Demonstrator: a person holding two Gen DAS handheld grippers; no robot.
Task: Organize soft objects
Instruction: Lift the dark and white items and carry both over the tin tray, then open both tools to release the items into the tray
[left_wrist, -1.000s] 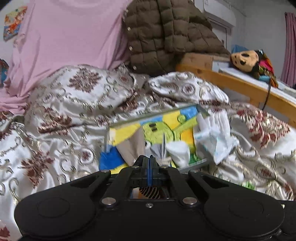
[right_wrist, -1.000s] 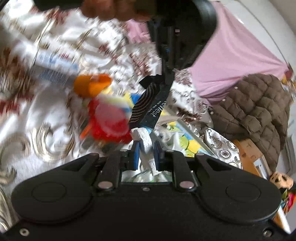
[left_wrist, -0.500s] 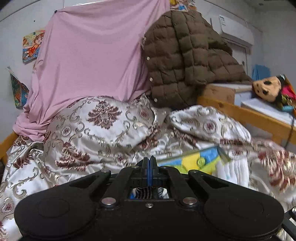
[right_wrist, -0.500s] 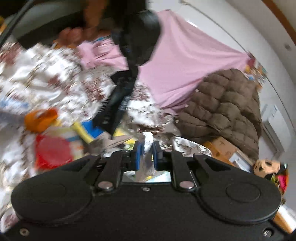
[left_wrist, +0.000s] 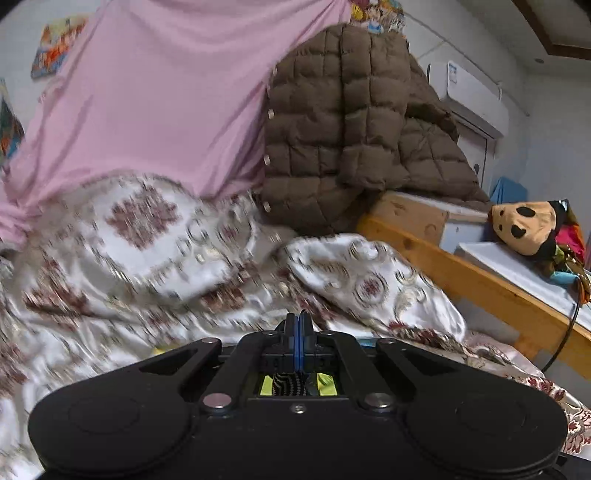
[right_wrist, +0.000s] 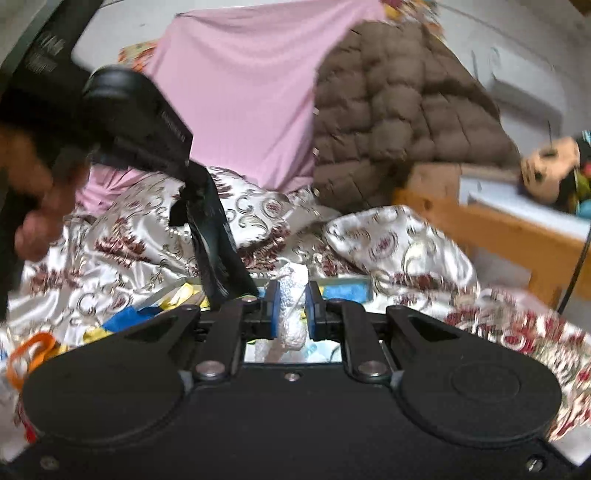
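Bed under a patterned satin quilt, colourful box on it, wooden rail alongside

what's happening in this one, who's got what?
A person is working over a bed with a gripper in each hand. The right gripper is shut on a white soft item. The left gripper is shut on a dark striped sock, which hangs down over the patterned quilt. A colourful box lies on the quilt just beyond the right gripper.

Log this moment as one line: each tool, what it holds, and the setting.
left tool: shut on dark striped sock | right tool: shut on white fuzzy sock | setting: patterned quilt, brown jacket behind
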